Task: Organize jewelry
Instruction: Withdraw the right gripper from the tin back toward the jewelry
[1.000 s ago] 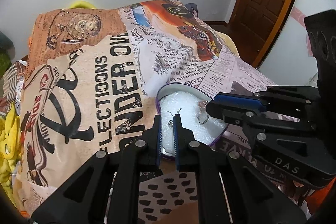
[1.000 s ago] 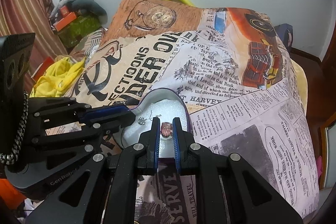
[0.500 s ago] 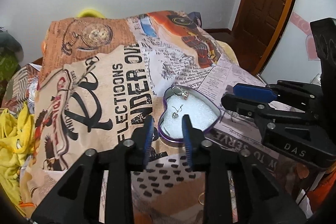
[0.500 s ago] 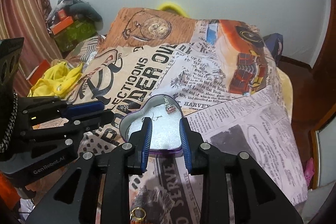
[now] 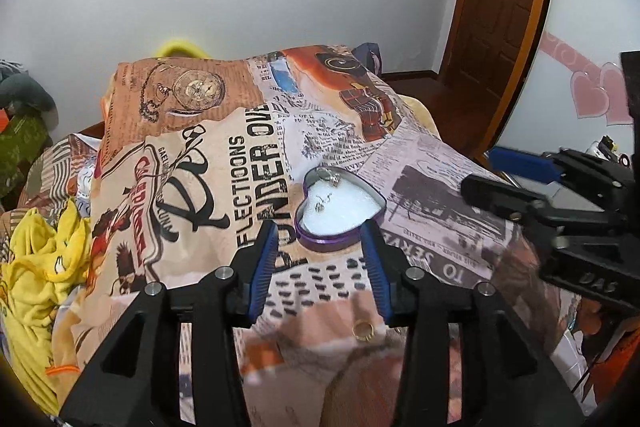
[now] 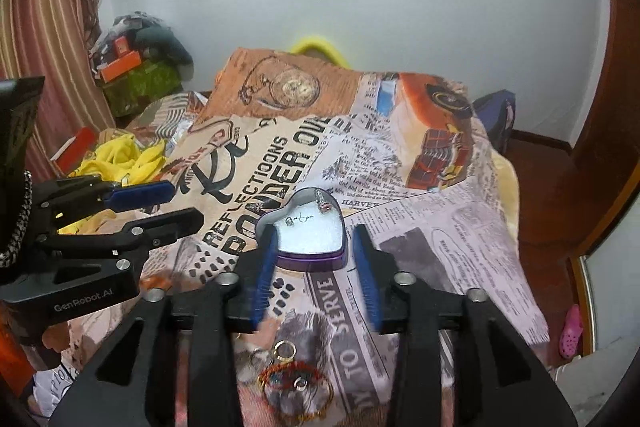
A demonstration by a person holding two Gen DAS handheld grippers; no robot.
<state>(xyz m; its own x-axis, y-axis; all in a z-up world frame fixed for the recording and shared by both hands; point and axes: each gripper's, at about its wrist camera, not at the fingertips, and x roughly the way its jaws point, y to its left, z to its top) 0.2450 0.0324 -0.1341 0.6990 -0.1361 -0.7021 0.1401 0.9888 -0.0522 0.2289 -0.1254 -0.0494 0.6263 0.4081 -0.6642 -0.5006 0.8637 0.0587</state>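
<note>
Ring with pink stone (image 6: 322, 206) now lies in the heart-shaped tin (image 6: 308, 259); both grippers' jaws have drawn back, wide open and empty.

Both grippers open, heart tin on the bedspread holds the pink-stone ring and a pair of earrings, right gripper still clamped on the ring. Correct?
Not quite: the right gripper is open and empty. In the right wrist view the ring lies inside the heart tin. The rest stands.

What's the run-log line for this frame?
left gripper: open, empty | right gripper: open, empty | heart tin: holds ring, earring | loose: gold ring, bracelet
</note>
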